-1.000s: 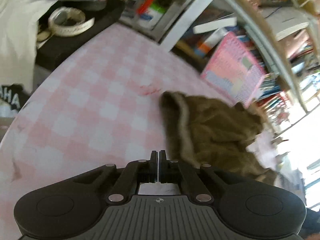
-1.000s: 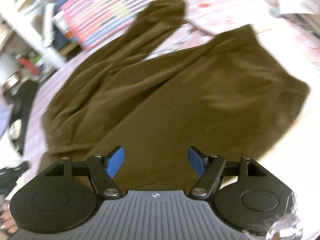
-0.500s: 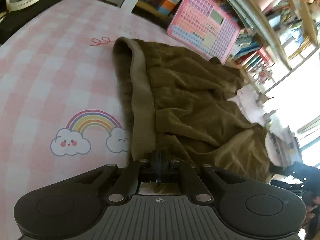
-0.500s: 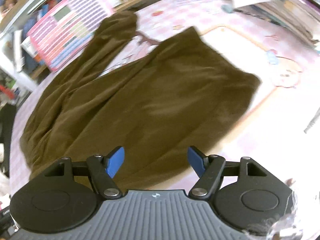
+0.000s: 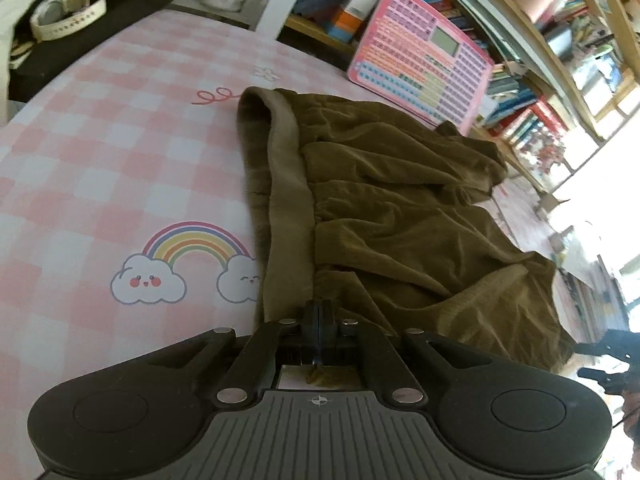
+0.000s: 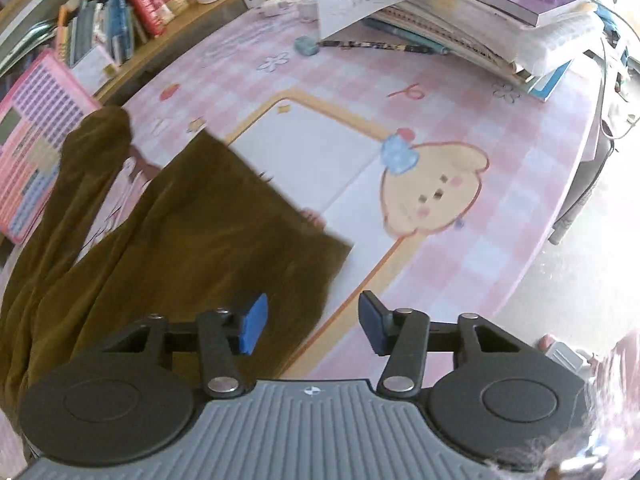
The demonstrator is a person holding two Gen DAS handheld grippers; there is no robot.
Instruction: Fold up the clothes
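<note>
Left claw (image 5: 319,320) pinches the brown pants' (image 5: 400,216) waistband; right claw (image 6: 311,324) spread above their hem.

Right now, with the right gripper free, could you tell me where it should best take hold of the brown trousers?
Grip the near hem corner of the brown trousers, approaching from the open mat side on the right. That leg end lies flat with a free edge, and the open right gripper already hovers beside it.

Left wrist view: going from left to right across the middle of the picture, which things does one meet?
Rainbow print on the pink checked cloth → lighter waistband → rumpled brown garment → bright window area.
</note>
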